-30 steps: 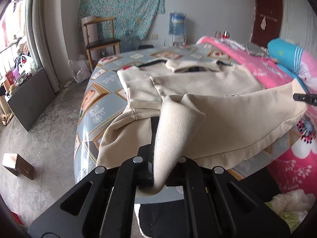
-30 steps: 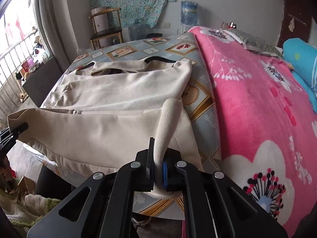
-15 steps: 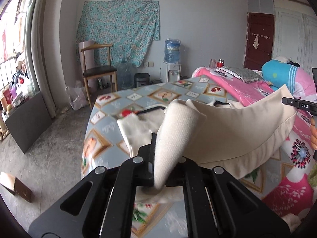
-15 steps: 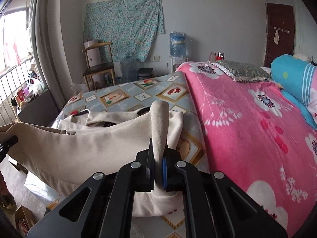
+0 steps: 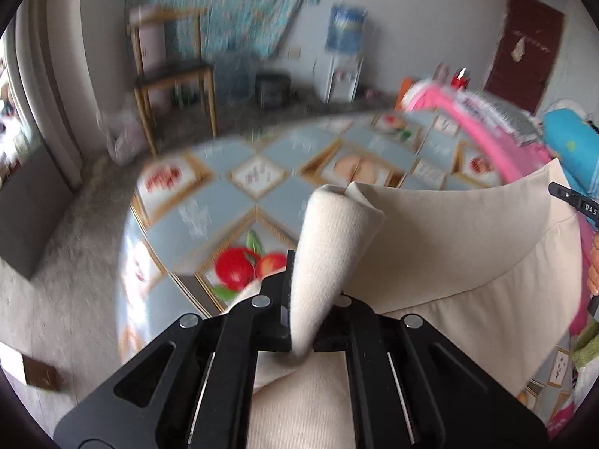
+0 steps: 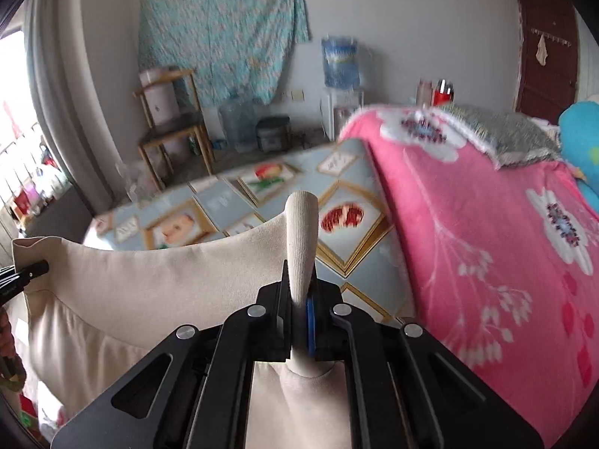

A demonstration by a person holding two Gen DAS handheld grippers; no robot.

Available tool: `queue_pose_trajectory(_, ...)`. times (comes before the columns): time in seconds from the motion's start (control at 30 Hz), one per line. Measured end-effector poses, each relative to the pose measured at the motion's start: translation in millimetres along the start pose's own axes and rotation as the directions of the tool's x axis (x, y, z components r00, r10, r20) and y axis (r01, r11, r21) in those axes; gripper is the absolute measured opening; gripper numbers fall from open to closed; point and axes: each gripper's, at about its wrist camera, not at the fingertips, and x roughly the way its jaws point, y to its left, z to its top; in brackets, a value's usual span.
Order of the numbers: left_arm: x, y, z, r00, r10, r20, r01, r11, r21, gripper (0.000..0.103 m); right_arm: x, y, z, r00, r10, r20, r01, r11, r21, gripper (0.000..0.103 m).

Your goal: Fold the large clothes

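- We see the beige garment (image 5: 449, 247) stretched sideways between both claws, its long axis running left to right, its ribbed hem band raised above the bed.
- The left gripper (image 5: 299, 321) is clamped on one ribbed corner; the right gripper (image 6: 301, 321) is clamped on the other.
- Below lies a blue patterned sheet (image 6: 232, 202) beside a pink floral blanket (image 6: 468, 232).
- Behind stand a wooden chair (image 6: 172, 127), water dispenser (image 6: 340, 75) and dark door (image 6: 543, 45).
- The letters "DAS" show on the other gripper's tip in the left view.

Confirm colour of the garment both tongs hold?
Plain beige garment, ribbed at the pinched hem; clearest in right wrist view.
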Motion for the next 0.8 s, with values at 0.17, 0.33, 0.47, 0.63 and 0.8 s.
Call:
queue_pose_trajectory(0.17,49.4,13.2,-22.9,0.996,-0.022,-0.087,0.016,0.998,-0.068,0.004,62.9,-10.9,-18.0,0.991,-0.005,-0.132,0.007,1.000,0.015,0.006)
queue_pose_trajectory(0.33,32.9,17.9,-8.6,0.997,-0.063,-0.041,0.059,0.995,-0.077,0.004,58.9,-20.1,-1.6,0.994,0.049,-0.098,-0.042,0.997,0.070,0.006)
queue_pose_trajectory(0.47,51.4,41.8,-12.8,0.987,-0.109,-0.119,0.088,0.982,-0.168,0.025,91.7,-21.5,-8.0,0.972,0.049,-0.231,-0.043,0.999,0.033,0.016)
queue_pose_trajectory(0.63,15.0,95.0,-22.9,0.999,-0.040,-0.014,0.033,0.943,-0.332,0.031,56.7,-50.0,-2.3,0.988,0.051,-0.146,-0.038,0.995,0.091,0.037)
queue_pose_trajectory(0.8,-40.1,100.3,-35.9,0.998,-0.015,0.060,0.032,0.955,-0.294,0.029,-15.6,-51.3,-10.6,0.997,0.064,-0.041,-0.062,0.998,0.033,0.037)
